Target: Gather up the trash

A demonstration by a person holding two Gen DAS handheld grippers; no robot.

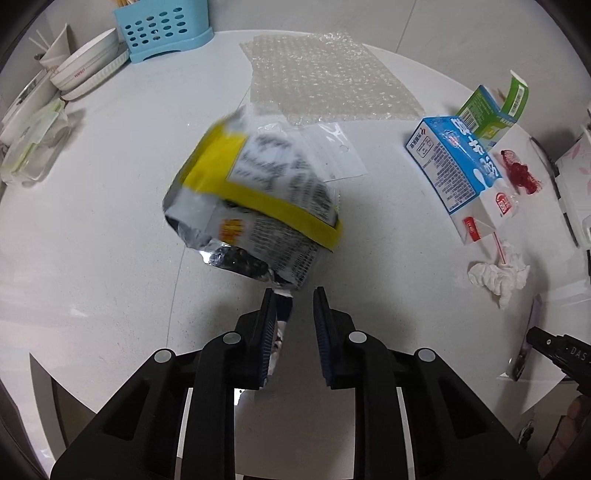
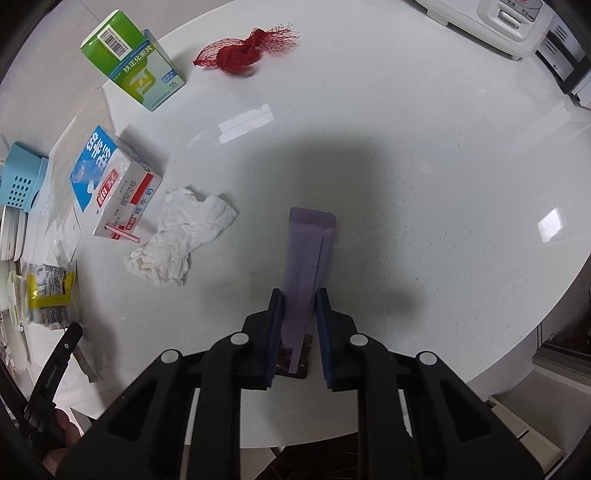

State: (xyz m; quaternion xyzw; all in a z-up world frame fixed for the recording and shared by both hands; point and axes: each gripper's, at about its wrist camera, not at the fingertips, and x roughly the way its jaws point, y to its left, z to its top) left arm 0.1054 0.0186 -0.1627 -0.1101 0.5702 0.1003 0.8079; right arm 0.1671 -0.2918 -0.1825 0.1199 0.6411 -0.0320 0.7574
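A crumpled yellow and silver snack bag (image 1: 255, 199) is blurred in the left wrist view. Its lower edge lies against the left pad of my left gripper (image 1: 295, 295), whose jaws stand apart. In the right wrist view my right gripper (image 2: 299, 295) has a flat purple sachet (image 2: 308, 254) between its pads, jaws slightly apart; the sachet points forward over the white table (image 2: 406, 166). Other trash lies on the table: a blue milk carton (image 2: 110, 181), a green medicine box (image 2: 133, 62), a crumpled white tissue (image 2: 181, 236) and a red net bag (image 2: 243, 50).
A bubble wrap sheet (image 1: 325, 77) and a clear plastic sleeve (image 1: 332, 151) lie beyond the snack bag. A blue perforated holder (image 1: 162, 26), stacked white bowls (image 1: 88, 66) and a clear lidded box (image 1: 33, 147) stand at the left. A white appliance (image 2: 509, 22) stands at the far right.
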